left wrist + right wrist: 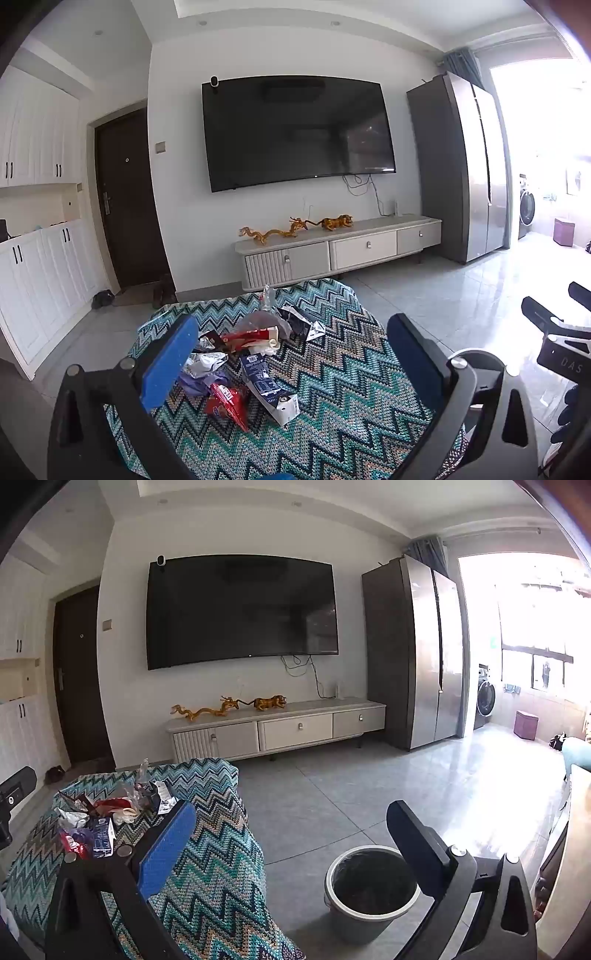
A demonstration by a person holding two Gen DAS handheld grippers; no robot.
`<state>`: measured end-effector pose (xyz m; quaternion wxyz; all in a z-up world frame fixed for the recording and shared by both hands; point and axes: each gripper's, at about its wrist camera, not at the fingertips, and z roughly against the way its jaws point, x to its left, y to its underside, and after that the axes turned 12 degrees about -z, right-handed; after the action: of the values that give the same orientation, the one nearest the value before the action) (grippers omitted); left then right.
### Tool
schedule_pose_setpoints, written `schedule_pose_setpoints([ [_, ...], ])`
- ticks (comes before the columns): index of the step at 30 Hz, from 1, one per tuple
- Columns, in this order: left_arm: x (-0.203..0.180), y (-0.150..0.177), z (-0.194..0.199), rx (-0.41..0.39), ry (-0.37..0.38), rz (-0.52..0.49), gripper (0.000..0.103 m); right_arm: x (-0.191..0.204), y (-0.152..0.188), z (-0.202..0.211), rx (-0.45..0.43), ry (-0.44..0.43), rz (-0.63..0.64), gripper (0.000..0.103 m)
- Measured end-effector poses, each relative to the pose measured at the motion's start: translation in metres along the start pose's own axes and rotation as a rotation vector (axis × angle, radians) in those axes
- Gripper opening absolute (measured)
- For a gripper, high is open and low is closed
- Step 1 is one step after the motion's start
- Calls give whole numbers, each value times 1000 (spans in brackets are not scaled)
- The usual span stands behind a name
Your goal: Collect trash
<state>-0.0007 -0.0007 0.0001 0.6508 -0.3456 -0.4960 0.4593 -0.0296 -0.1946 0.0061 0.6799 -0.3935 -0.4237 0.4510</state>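
A pile of trash [243, 354] lies on a table covered with a zigzag-patterned cloth [351, 387]: a blue and white carton [267, 387], a red snack wrapper [227, 404], a red packet [255, 338], crumpled white paper [205, 362] and clear plastic [267, 299]. My left gripper [291, 360] hovers open above the pile, nothing between its blue pads. In the right wrist view the same trash [99, 819] sits left of my right gripper [291, 842], which is open and empty above the floor. A grey bin [371, 882] with a dark liner stands on the floor beside the table.
A TV cabinet [340, 251] with gold figurines stands against the far wall under a large television [295, 129]. A tall steel fridge [417, 650] is at the right. Grey tiled floor [369, 786] stretches toward a bright balcony. The right gripper [554, 328] shows at the left view's right edge.
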Motion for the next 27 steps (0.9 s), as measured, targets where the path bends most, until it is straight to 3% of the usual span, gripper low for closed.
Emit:
schedule_pose_setpoints([
  [16,-9,-2,6,-9,-9,9,103,-4,-2,3,-43,53,-7,103],
  [27,5,1,0,-25,-30,24,103,-6,-4,6,-70,77,-10,103],
])
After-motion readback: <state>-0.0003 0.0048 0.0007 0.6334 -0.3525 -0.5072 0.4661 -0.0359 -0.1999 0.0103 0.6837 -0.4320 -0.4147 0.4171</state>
